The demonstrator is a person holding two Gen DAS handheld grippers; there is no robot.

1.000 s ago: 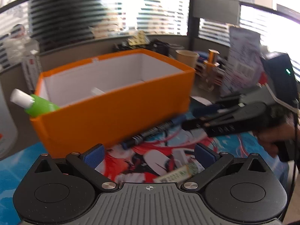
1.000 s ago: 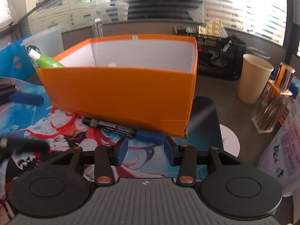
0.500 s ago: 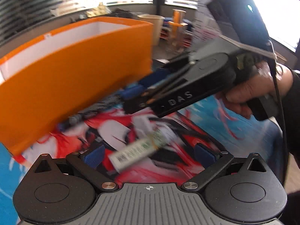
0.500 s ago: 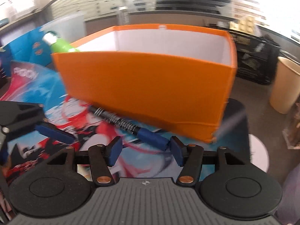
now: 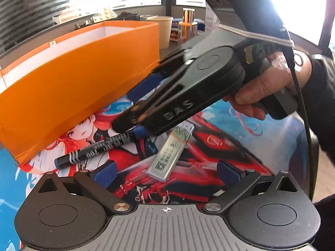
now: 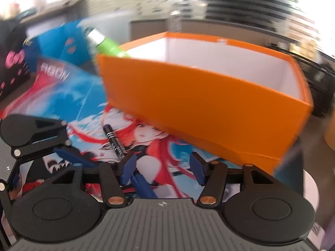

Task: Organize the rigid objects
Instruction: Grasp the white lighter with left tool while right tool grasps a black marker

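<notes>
While the green bottle is sitting in the orange box, both grippers, the left and the right, are hovering open over the marker and the small packet.

An orange box with a white inside stood on a mat printed with a cartoon girl with red hair, in red, blue, white and black. A black marker carried white lettering and a blue cap. A small flat pack was silvery with green and black print. A bright green bottle had a pale cap. Both grippers, left and right, were black with blue finger pads. A cup was cream.
</notes>
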